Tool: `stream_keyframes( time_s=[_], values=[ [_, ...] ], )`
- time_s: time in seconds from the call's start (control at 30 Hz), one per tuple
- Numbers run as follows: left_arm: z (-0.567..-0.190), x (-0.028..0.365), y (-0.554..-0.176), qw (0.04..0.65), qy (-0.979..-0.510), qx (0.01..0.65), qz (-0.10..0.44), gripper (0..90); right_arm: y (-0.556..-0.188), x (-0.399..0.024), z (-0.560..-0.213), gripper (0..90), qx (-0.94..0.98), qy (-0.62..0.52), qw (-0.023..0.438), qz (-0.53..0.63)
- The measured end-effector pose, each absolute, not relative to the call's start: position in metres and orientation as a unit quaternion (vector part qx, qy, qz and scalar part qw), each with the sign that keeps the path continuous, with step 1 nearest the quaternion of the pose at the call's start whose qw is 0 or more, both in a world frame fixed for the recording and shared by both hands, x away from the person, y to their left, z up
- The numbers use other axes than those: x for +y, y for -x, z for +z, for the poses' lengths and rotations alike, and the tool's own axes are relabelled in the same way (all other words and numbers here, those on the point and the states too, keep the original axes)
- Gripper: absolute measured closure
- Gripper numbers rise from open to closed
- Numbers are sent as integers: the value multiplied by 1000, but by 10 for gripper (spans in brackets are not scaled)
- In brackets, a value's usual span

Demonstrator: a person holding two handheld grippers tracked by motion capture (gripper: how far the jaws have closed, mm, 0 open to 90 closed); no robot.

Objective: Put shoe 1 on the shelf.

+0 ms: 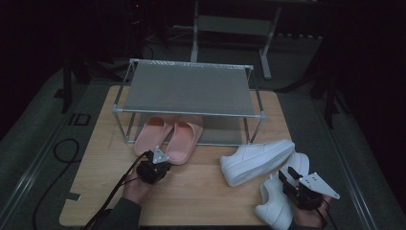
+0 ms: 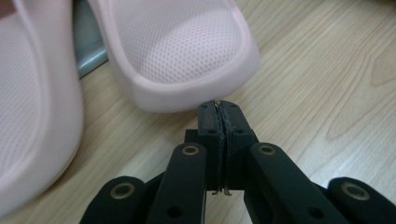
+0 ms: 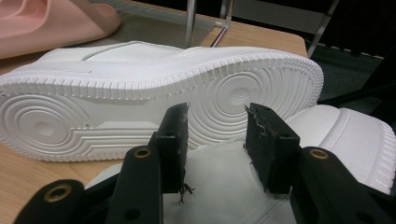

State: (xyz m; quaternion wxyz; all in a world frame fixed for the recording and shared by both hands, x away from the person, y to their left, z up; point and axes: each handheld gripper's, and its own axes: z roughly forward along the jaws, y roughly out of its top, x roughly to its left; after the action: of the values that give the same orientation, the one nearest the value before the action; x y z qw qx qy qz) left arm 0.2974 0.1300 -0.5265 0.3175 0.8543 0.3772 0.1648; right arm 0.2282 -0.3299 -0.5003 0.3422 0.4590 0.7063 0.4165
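Observation:
Two pink slippers [image 1: 167,136] lie side by side on the wooden table [image 1: 201,187], toes under the metal shoe rack [image 1: 189,88]. My left gripper [image 1: 154,164] sits just behind the heel of the right-hand slipper [image 2: 180,46], shut with nothing between its jaws [image 2: 219,116]. A white sneaker [image 1: 256,160] lies on its side, sole [image 3: 154,107] toward me. A second white sneaker [image 1: 280,199] stands upright at the front right edge. My right gripper [image 1: 287,179] hovers over that second sneaker [image 3: 219,186], open, jaws on either side of its opening.
The rack has a mesh top shelf and a lower shelf [image 1: 220,132] behind the slippers. A cable [image 1: 62,153] loops on the floor at left. Table legs and a stand [image 1: 230,28] are in the dark background.

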Motion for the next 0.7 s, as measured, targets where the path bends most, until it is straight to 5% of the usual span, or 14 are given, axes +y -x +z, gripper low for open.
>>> stream_keyframes(
  time_s=[0.7],
  values=[
    [-529,88,-337,332,-858,355,164,888,-228,-330,-500,583,706,-459,342,417]
  ],
)
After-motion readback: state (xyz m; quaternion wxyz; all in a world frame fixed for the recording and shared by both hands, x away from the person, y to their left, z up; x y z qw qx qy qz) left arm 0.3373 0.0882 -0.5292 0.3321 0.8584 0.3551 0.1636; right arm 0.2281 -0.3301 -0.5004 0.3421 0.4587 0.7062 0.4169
